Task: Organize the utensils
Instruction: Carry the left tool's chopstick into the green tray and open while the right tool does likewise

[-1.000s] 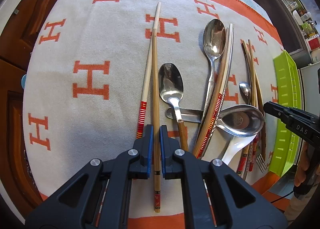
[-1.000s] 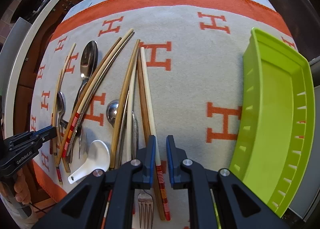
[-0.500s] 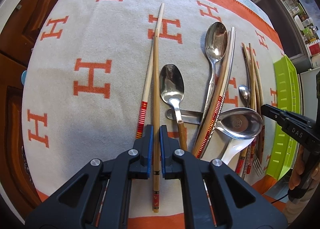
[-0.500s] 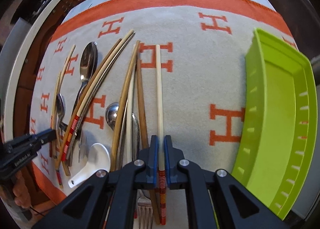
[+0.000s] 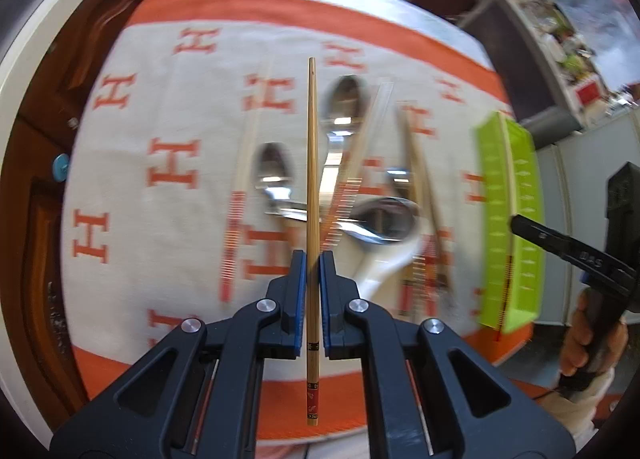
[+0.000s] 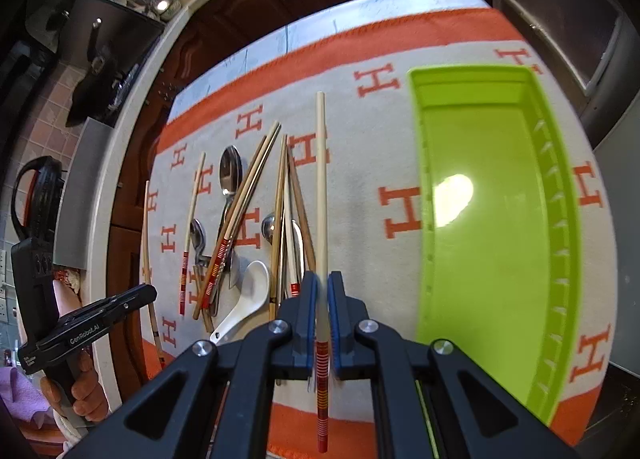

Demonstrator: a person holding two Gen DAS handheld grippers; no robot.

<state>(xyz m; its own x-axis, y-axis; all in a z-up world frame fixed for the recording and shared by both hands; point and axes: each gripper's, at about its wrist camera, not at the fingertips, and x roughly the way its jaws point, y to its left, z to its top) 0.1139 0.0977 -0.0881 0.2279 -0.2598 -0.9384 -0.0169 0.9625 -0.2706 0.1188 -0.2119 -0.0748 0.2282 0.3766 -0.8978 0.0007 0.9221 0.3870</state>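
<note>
Gripping, left gripper [image 5: 313, 271]: we clamped a brown chopstick [image 5: 312, 163] above the cloth [image 5: 132, 179].
Right gripper [image 6: 322, 293]: we pinched a pale chopstick [image 6: 321, 187] beside the tray [image 6: 496, 195].
Blurred: utensil pile [image 5: 360, 195] in our left view.

A strip of bare cloth [image 6: 360, 179] lies open between the heap of cutlery [image 6: 240, 239] and the green tray [image 6: 492, 219]. The tray's floor is bare.
</note>
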